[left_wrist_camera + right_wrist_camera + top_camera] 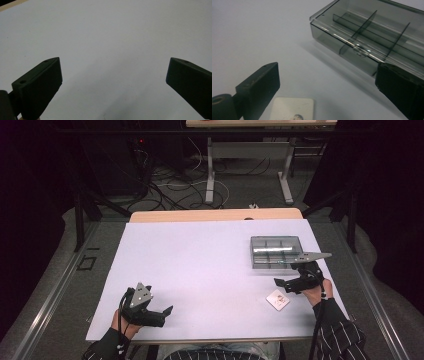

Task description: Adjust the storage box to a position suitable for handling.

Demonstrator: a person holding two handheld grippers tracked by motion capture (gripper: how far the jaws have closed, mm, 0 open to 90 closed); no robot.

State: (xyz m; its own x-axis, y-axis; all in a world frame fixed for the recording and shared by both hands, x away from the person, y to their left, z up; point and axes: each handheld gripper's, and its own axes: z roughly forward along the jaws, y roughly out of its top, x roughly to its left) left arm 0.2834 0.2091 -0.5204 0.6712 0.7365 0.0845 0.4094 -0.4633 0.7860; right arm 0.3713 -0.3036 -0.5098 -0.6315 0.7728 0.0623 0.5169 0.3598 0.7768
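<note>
Left gripper (159, 312) rests near the table's (200, 265) front edge, jaws spread, nothing between them. Right gripper (286, 284), jaws spread and empty, sits between the smoke-grey compartment box (276, 251) and a small white card (277, 300); card's print is unreadable.

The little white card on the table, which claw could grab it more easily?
The right claw, probably. It hangs open beside the white card, near the grey box. The left claw is open too, but far across the table.
</note>
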